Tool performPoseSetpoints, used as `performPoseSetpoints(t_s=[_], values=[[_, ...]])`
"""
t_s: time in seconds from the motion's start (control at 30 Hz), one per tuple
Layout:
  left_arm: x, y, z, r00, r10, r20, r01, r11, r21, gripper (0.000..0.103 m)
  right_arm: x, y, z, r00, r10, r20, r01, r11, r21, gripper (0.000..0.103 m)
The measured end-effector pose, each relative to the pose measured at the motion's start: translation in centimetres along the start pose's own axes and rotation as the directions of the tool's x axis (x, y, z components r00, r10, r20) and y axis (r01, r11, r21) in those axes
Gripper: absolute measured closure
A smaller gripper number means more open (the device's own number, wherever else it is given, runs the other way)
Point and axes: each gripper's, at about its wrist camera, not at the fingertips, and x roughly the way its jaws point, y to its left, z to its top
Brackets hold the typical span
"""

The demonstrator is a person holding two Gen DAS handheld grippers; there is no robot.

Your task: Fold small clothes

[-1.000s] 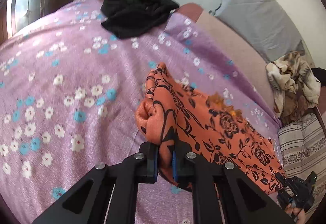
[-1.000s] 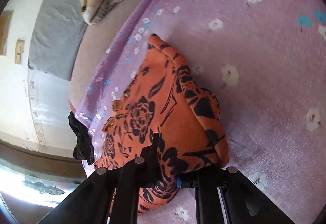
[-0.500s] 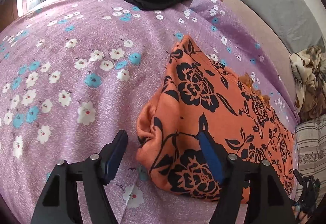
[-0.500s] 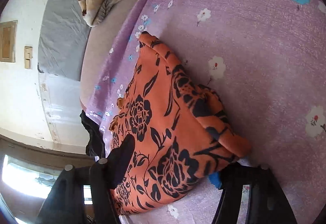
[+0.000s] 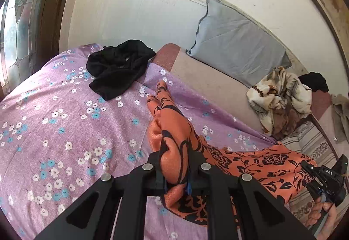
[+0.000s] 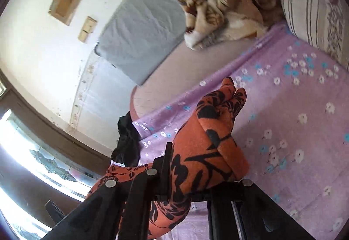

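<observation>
Lifting the orange floral garment (image 5: 174, 148) off the floral bedsheet (image 5: 65, 131), my left gripper (image 5: 176, 183) and right gripper (image 6: 187, 187) had both jaws pinched tight on bunched edges; next I judged to carry them over level.

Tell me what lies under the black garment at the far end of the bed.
The black garment rests on the purple floral bedsheet, near its far edge. Whatever lies directly beneath the crumpled fabric is covered and cannot be seen.

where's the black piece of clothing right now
The black garment lies crumpled at the far end of the purple floral bedsheet, upper left of centre in the left wrist view, near the wall and beyond the orange floral cloth.
</observation>
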Motion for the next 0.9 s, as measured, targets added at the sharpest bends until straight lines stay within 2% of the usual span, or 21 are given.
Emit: performPoseSetpoints(t_s=[0.07, 0.13, 0.17, 0.2, 0.23, 0.27, 0.3, 0.33, 0.37, 0.4, 0.47, 0.53, 0.6, 0.73, 0.77, 0.83, 0.9], values=[[-1.4, 1.3, -3.1, 0.999, 0.023, -0.026, -0.023, 1.0, 0.003, 0.088, -2.8, -0.6, -1.9, 1.0, 0.019, -0.002, -0.018, 0.999, 0.026, 0.093], [-0.5, 3.6, -7.6, 0.995, 0.055, -0.077, -0.055, 0.998, -0.006, 0.081, -4.3, -2.4, -5.4, 0.999, -0.038, -0.015, 0.039, 0.998, 0.039, 0.09], [0.9, 5.2, -10.1, 0.988, 0.097, -0.121, -0.1, 0.995, -0.017, 0.063, -4.8, -4.4, -7.6, 0.998, -0.054, -0.022, 0.056, 0.996, 0.065, 0.089], [3.0, 6.8, -12.7, 0.973, 0.158, -0.17, -0.161, 0.987, -0.007, 0.039, -4.8, -6.8, -9.8, 0.997, -0.065, -0.035, 0.068, 0.992, 0.108, 0.079], [5.2, 8.4, -15.2, 0.943, 0.225, -0.244, -0.229, 0.973, 0.012, 0.035, -4.2, -9.3, -11.8, 0.993, -0.097, -0.067, 0.105, 0.986, 0.132, 0.072], [7.3, 10.2, -17.1, 0.896, 0.272, -0.352, -0.288, 0.957, 0.007, 0.037, -3.1, -11.9, -13.8, 0.981, -0.154, -0.121, 0.169, 0.977, 0.13, 0.054], [6.8, 10.8, -17.6, 0.924, 0.237, -0.3, -0.254, 0.967, -0.02, 0.036, -1.7, -14.6, -15.6, 0.955, -0.214, -0.207, 0.249, 0.956, 0.156, 0.051], [5.9, 10.5, -17.1, 0.937, 0.239, -0.255, -0.249, 0.968, -0.008, 0.035, -1.4, -17.1, -16.9, 0.953, -0.18, -0.242, 0.237, 0.943, 0.233, 0.053], [5.4, 10.1, -16.5, 0.926, 0.268, -0.266, -0.275, 0.961, 0.01, 0.033, -2.8, -17.4, -17.0, 0.979, -0.132, -0.155, 0.169, 0.953, 0.25, 0.052], [5.0, 10.0, -15.9, 0.923, 0.275, -0.267, -0.283, 0.959, 0.011, 0.033, -3.3, -17.3, -16.7, 0.98, -0.116, -0.159, 0.154, 0.955, 0.254, 0.046], [3.6, 9.8, -14.8, 0.931, 0.287, -0.224, -0.297, 0.955, -0.01, 0.033, -3.5, -16.9, -16.3, 0.981, -0.089, -0.174, 0.132, 0.958, 0.255, 0.036], [2.3, 9.4, -13.9, 0.929, 0.316, -0.19, -0.327, 0.944, -0.029, 0.033, -3.7, -16.9, -16.3, 0.98, -0.088, -0.18, 0.134, 0.956, 0.262, 0.036], [1.4, 8.4, -13.5, 0.943, 0.29, -0.165, -0.298, 0.954, -0.028, 0.032, -4.1, -17.2, -16.4, 0.984, -0.08, -0.161, 0.126, 0.946, 0.299, 0.036], [1.1, 4.6, -13.5, 0.953, 0.247, -0.173, -0.237, 0.969, 0.076, 0.032, -5.0, -17.8, -16.8, 0.986, -0.077, -0.151, 0.129, 0.92, 0.369, 0.036], [1.2, 3.7, -13.6, 0.958, 0.232, -0.169, -0.219, 0.971, 0.091, 0.032, -5.1, -17.5, -16.5, 0.982, -0.103, -0.16, 0.157, 0.913, 0.376, 0.036], [1.4, 2.1, -14.1, 0.966, 0.198, -0.167, -0.179, 0.976, 0.122, 0.028, -6.6, -17.3, -16.2, 0.962, -0.209, -0.174, 0.259, 0.899, 0.353, 0.036], [2.1, 0.8, -15.0, 0.969, 0.176, -0.176, -0.147, 0.976, 0.163, 0.026, -9.1, -16.6, -15.7, 0.936, -0.33, -0.125, 0.353, 0.889, 0.293, 0.035]])
